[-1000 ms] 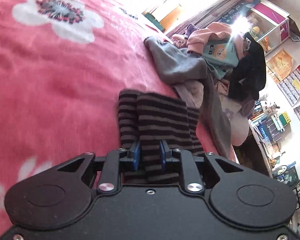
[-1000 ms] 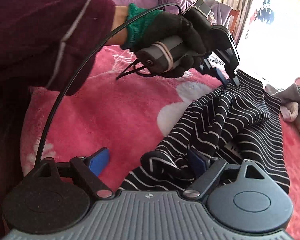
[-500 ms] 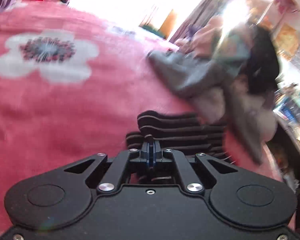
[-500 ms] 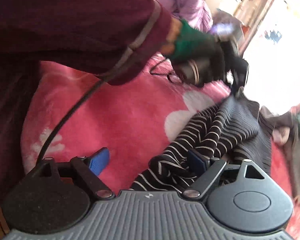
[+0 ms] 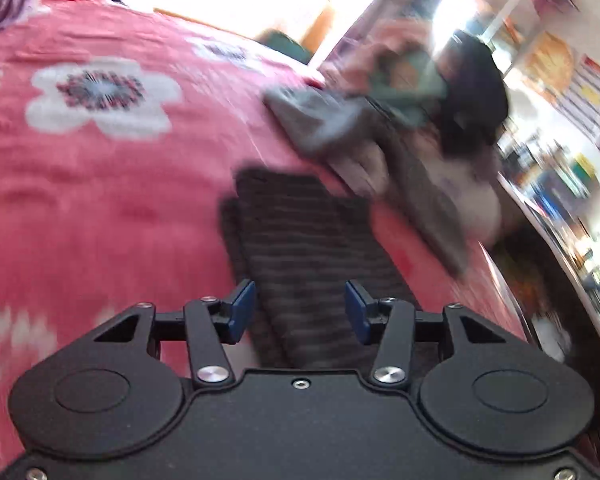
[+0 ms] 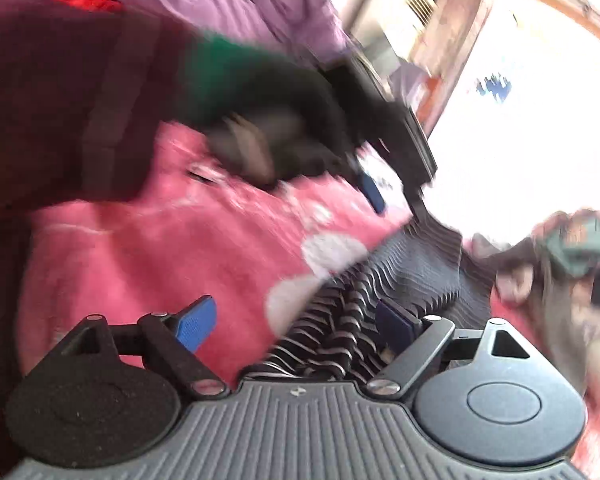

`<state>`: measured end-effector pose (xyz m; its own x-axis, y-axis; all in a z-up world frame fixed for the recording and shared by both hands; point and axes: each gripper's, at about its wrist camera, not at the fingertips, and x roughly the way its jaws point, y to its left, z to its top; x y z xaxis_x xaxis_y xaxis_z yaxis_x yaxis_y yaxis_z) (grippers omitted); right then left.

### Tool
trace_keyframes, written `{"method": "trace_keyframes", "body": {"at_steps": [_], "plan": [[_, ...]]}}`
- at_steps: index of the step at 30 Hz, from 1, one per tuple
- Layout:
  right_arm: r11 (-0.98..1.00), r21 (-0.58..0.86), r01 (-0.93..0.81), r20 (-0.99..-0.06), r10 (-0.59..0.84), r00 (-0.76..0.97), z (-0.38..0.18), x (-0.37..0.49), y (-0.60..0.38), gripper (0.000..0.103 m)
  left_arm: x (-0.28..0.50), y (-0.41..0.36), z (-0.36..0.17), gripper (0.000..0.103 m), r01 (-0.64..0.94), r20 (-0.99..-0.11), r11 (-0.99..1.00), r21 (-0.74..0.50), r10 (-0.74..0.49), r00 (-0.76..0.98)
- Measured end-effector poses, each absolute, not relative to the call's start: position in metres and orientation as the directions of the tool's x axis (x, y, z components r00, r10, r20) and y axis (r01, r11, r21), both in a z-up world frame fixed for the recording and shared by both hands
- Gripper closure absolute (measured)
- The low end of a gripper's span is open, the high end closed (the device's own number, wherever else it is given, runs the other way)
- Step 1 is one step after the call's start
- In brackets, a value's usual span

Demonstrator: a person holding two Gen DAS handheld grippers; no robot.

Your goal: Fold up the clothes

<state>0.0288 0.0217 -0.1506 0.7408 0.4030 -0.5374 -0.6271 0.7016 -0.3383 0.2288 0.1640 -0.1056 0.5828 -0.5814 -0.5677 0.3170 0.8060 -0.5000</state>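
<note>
A striped top (image 5: 304, 248) lies on a bed with a pink blanket (image 5: 100, 208). The top is dark with thin light stripes. It sits near the bed's edge on the side where a pile of clothes (image 5: 412, 128) is heaped. The pile touches the top's far end. The pile has grey, pink, teal and black things in it, but it is blurry.

The left gripper (image 5: 300, 312) is above the near end of the striped top. Its blue fingers (image 5: 240, 310) are opening. The top shows in the gap between them, but the fingers do not press on it. In the right wrist view, the left gripper (image 6: 396, 196) is over the far end of the top, and one of its fingers seems to meet the cloth there, though the picture is too blurry to be sure. A hand in a black glove (image 6: 284, 128) with a green cuff holds it. A dark red sleeve (image 6: 68, 92) covers the arm.

The right gripper (image 6: 292, 326) is open wide. One blue finger (image 6: 194, 322) is over the pink blanket. The other finger is right at the bunched stripes of the top (image 6: 380, 288). Nothing is squeezed between them.

White flowers (image 5: 100, 96) are printed on the blanket. A purple cloth (image 6: 220, 4) lies at the far side of the bed.
</note>
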Motion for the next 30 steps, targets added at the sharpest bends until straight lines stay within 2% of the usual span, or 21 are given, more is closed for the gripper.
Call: {"method": "trace_keyframes", "body": {"at_steps": [2,4,6,8,12,15,19,23,25,27,29,30], "plan": [[0.716,-0.246,-0.653,-0.575,0.435,0.693,-0.156,0.043,0.016,0.017,0.207,0.156,-0.107,0.057,0.343,-0.582,0.793,-0.503,-0.604,0.545],[0.686,-0.229,-0.691,-0.603,0.456,0.654,-0.160,0.041,0.016,0.017,0.189,0.145,-0.114,0.057,0.353,-0.623,0.802,-0.481,-0.596,0.506],[0.629,-0.225,-0.744,-0.660,0.464,0.591,-0.169,0.036,0.020,0.016,0.174,0.135,-0.125,0.061,0.346,-0.672,0.824,-0.449,-0.567,0.476],[0.596,-0.236,-0.767,-0.674,0.468,0.572,-0.175,0.031,0.022,0.014,0.166,0.130,-0.134,0.064,0.331,-0.685,0.823,-0.462,-0.568,0.456],[0.605,-0.219,-0.766,-0.701,0.448,0.555,-0.181,0.032,0.019,0.012,0.153,0.123,-0.143,0.076,0.312,-0.701,0.847,-0.430,-0.531,0.475],[0.601,-0.241,-0.762,-0.678,0.457,0.575,-0.175,0.022,0.014,0.013,0.153,0.130,-0.144,0.084,0.267,-0.688,0.851,-0.452,-0.523,0.503],[0.602,-0.213,-0.770,-0.645,0.505,0.573,-0.161,0.000,-0.008,0.013,0.141,0.130,-0.120,0.084,0.274,-0.628,0.865,-0.419,-0.495,0.601],[0.659,-0.194,-0.727,-0.606,0.503,0.617,-0.148,-0.016,-0.047,0.015,0.128,0.112,-0.104,0.084,0.358,-0.540,0.828,-0.432,-0.555,0.633],[0.695,-0.170,-0.699,-0.579,0.504,0.641,-0.142,-0.020,-0.069,0.016,0.132,0.099,-0.115,0.084,0.355,-0.575,0.838,-0.415,-0.544,0.612],[0.730,-0.152,-0.666,-0.559,0.492,0.667,-0.134,-0.028,-0.094,0.017,0.144,0.086,-0.142,0.084,0.320,-0.682,0.874,-0.365,-0.485,0.547],[0.755,-0.147,-0.639,-0.559,0.469,0.683,-0.134,-0.022,-0.112,0.019,0.142,0.087,-0.147,0.084,0.316,-0.671,0.874,-0.370,-0.486,0.560],[0.769,-0.149,-0.621,-0.559,0.453,0.695,-0.134,-0.019,-0.120,0.025,0.137,0.087,-0.139,0.084,0.320,-0.650,0.876,-0.361,-0.482,0.587]]}}
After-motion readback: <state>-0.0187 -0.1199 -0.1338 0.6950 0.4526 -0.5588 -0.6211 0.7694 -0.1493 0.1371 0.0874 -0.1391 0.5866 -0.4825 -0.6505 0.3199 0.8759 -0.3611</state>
